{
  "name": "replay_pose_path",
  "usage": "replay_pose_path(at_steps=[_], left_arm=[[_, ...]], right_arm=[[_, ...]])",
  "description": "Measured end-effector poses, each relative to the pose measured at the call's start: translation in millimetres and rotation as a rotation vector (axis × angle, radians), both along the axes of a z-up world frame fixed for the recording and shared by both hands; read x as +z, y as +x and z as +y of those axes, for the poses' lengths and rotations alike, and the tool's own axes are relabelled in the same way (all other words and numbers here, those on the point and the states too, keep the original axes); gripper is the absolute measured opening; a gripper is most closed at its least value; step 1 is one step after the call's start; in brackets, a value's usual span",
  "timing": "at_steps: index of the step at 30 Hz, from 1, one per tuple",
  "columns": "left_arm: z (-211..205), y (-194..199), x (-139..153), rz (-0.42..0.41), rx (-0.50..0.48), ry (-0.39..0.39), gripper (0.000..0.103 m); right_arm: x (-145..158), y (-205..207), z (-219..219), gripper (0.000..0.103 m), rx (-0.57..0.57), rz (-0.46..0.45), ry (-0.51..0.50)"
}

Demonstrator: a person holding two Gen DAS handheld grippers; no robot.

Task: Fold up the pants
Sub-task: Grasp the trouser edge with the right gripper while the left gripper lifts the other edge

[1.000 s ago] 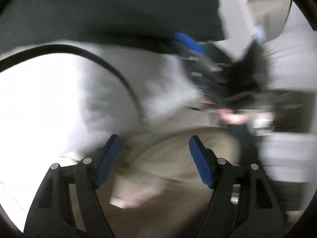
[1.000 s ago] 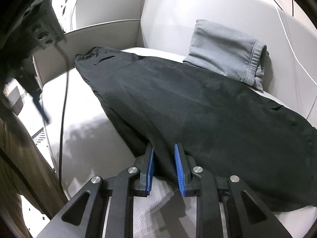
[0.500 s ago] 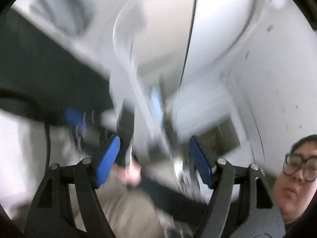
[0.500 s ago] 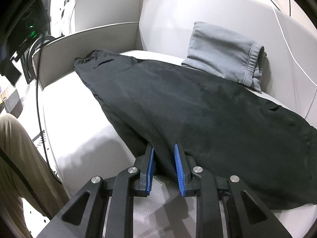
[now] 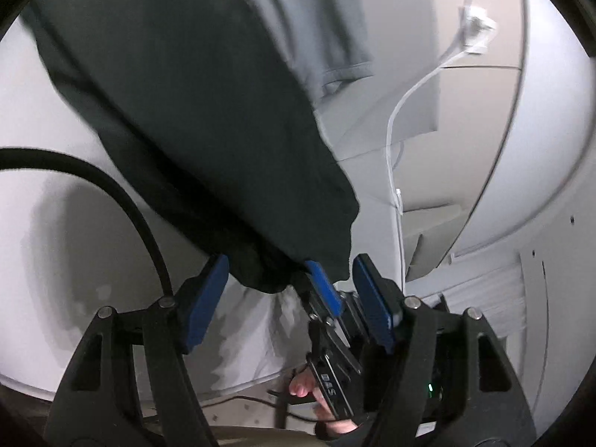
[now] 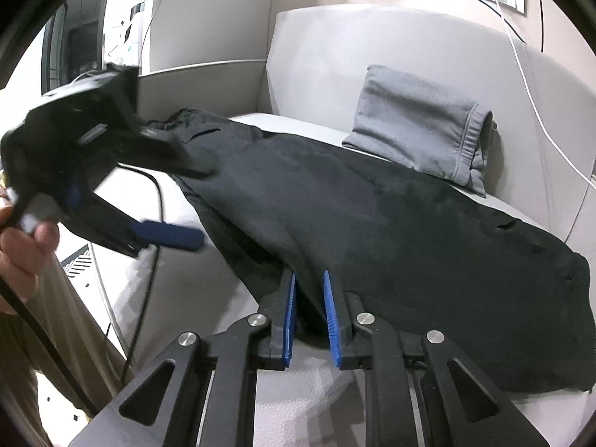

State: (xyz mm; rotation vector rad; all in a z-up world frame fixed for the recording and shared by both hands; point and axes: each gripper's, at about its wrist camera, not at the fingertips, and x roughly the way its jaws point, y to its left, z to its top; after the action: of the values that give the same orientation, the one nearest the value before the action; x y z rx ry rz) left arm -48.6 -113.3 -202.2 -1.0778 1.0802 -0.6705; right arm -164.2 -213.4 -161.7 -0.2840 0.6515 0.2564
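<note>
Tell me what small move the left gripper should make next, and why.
Probably close the left gripper on the black pants edge beside the right gripper: its jaws are open there, while the right is already clamped on that edge.

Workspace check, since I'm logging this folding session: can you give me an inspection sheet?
Surface: pale grey sofa seat.
Job's things: black pants spread across the seat.
Clutter: folded grey garment against the backrest.
Grippers: right gripper shut on the pants' near edge; left gripper, jaws open, near the same edge.
Cables: black cable over the seat; white cable on the backrest.
Surroundings: wall and white wall socket.
</note>
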Motion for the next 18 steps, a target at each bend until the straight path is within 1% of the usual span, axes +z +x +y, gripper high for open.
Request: replay_pose_path(at_steps=[2,4,6,7,8,9,10,11,13,15,17,18], left_arm=[[-10.5,0.5,-9.1,0.034,0.013,-0.019,0.066],[-19.9,2.1,-16.4,0.046,0.04,-0.018,0.066],[-22.9,4.4,-22.2,0.045,0.07,0.003,0.066],[-26.8,8.9,-25.1,0.04,0.084,0.023,0.063],[-28.2,12.4,-26.7,0.03,0.087,0.046,0.039],[-30.1,14.7,-29.3,0.032,0.079,0.068,0.007],[-31.9,16.8,-30.4,0.035,0.065,0.094,0.001],[-33.2,18.0,-31.1,0.028,0.061,0.104,0.001],[-28.8,17.4,-30.7,0.005,0.064,0.076,0.001],[-22.6,17.1,-28.3,-0.013,0.071,0.052,0.001],[-18.4,17.8,-24.2,-0.027,0.068,0.016,0.001],[-16.3,17.9,-19.6,-0.036,0.07,0.01,0.001]], right_arm=[[1.8,-0.9,0.3,0.014,0.002,-0.007,-0.001],[2.0,-2.1,1.4,0.014,0.005,-0.006,0.002],[1.1,-2.8,1.2,0.014,0.008,0.001,0.003],[0.6,-3.5,1.4,0.014,0.01,0.004,0.004],[-0.3,-3.9,1.3,0.014,0.013,0.011,0.003],[-1.7,-3.7,1.5,0.014,0.015,0.02,-0.001],[-5.1,-3.3,2.8,0.015,0.015,0.035,-0.015],[-7.6,-3.3,3.8,0.019,0.016,0.041,-0.029],[-13.7,-4.1,7.7,0.022,0.028,0.033,-0.076],[-17.3,-2.6,13.8,0.03,0.04,0.006,-0.112],[-20.3,3.5,20.7,0.05,0.039,-0.014,-0.135],[-21.9,6.0,23.3,0.05,0.034,-0.021,-0.15]])
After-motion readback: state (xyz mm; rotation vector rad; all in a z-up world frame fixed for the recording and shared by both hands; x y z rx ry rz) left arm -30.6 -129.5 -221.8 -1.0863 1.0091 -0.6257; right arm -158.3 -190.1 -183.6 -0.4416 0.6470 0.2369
